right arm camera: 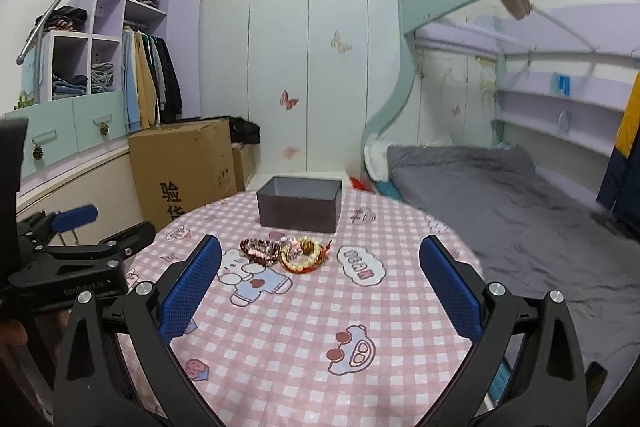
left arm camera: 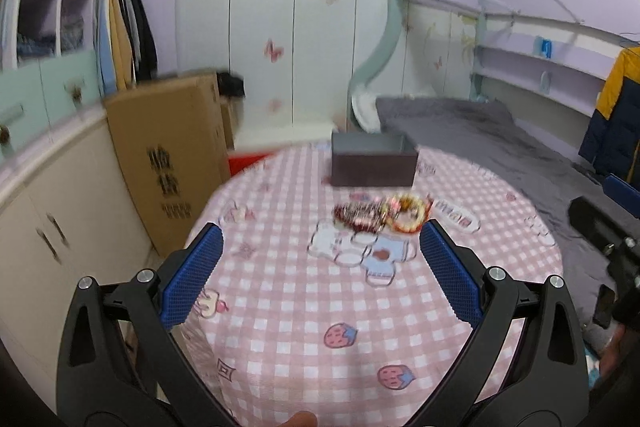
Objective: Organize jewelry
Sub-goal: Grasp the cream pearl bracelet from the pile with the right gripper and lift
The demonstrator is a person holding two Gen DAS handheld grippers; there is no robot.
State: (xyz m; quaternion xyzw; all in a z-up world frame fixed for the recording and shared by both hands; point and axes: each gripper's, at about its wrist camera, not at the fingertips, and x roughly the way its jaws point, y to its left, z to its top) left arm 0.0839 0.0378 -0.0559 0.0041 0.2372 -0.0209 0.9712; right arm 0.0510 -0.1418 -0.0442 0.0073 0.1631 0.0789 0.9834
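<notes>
A heap of beaded bracelets [right arm camera: 284, 251] lies on the round table with a pink checked cloth [right arm camera: 320, 339]: dark red and pink ones on the left, a cream and orange one [right arm camera: 301, 258] on the right. Behind them stands an open dark grey box [right arm camera: 299, 203]. My right gripper [right arm camera: 320, 267] hovers open above the table's near side, nothing between its blue pads. The left wrist view is blurred; it shows the bracelets [left arm camera: 382, 215] and the box [left arm camera: 372, 163] ahead of my open, empty left gripper [left arm camera: 320, 255].
A brown cardboard carton [right arm camera: 188, 167] stands left of the table, with cabinets and hanging clothes behind it. A bunk bed with a grey mattress [right arm camera: 500, 195] runs along the right. The other gripper's body [right arm camera: 60, 259] shows at the left edge of the right wrist view.
</notes>
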